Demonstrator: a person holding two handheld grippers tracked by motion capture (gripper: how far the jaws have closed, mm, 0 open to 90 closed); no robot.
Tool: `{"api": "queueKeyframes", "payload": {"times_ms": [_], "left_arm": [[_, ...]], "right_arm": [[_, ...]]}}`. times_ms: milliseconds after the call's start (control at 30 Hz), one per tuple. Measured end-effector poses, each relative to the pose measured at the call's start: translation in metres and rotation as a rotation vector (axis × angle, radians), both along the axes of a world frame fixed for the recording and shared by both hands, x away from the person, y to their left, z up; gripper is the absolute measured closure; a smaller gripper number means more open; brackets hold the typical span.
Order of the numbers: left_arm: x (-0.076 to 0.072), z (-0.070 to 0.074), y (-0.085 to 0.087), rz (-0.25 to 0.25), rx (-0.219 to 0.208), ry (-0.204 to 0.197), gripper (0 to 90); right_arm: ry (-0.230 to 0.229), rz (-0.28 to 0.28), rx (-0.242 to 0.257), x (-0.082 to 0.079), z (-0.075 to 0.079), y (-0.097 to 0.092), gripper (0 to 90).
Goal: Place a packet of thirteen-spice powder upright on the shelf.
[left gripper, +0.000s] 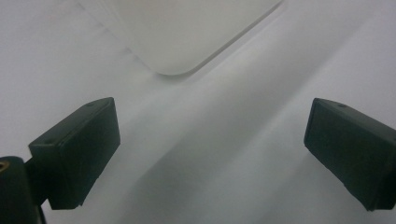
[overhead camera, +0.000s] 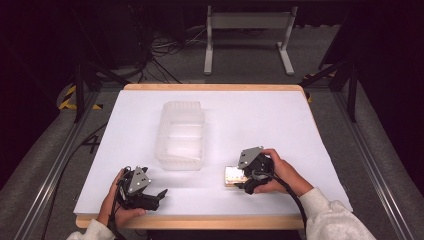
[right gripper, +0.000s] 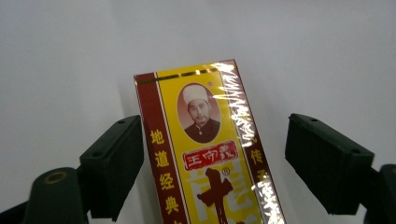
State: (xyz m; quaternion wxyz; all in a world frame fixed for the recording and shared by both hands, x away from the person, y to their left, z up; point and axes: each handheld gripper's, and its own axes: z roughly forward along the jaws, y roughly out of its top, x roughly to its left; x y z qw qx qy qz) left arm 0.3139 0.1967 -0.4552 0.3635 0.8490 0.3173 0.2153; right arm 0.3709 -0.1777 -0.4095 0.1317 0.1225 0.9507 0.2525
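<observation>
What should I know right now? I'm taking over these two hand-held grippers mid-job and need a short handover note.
Left gripper: open, nothing between its jaws, resting near the table's front edge, pointing toward the clear plastic ribbed container.
Right gripper: jaws open on either side of the flat yellow and dark red cardboard packet lying on the white table; the left pad sits close to the packet's edge, the right pad stands clearly apart. No grip yet.
The container sits left of the table's centre and looks empty.
Done: right gripper lined up over the packet.
Left: close on the packet and lift it, probably into the container.
</observation>
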Motion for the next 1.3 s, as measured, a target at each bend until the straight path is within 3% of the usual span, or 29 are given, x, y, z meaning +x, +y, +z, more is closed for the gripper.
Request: {"api": "queueKeyframes", "payload": {"times_ms": [333, 467, 600, 733, 900, 1033, 1167, 1300], "left_arm": [[0.0, 0.0, 0.001, -0.001, 0.0, 0.002, 4.1], [0.001, -0.001, 0.0, -0.005, 0.009, 0.005, 4.1], [0.001, -0.001, 0.0, -0.004, 0.012, 0.011, 4.1], [0.001, -0.002, 0.0, -0.006, 0.012, 0.011, 4.1], [0.001, -0.002, 0.0, -0.01, 0.015, 0.014, 4.1], [0.0, -0.002, -0.001, -0.01, 0.016, 0.016, 4.1], [0.001, -0.002, -0.001, -0.009, 0.016, 0.016, 4.1], [0.001, -0.002, -0.001, -0.014, 0.022, 0.015, 4.0]], "right_arm": [[0.044, 0.057, -0.067, 0.007, -0.006, 0.027, 20.2], [0.077, 0.081, -0.098, 0.011, -0.007, 0.034, 20.0], [0.138, 0.101, -0.112, 0.018, -0.007, 0.038, 24.4], [0.138, 0.118, -0.135, 0.02, -0.006, 0.043, 29.2], [0.119, 0.145, -0.201, 0.019, -0.005, 0.049, 30.3], [0.104, 0.134, -0.22, 0.017, -0.003, 0.05, 31.6], [0.096, 0.091, -0.167, 0.016, 0.005, 0.042, 32.1], [0.081, 0.031, -0.077, 0.016, 0.015, 0.029, 32.3]]}}
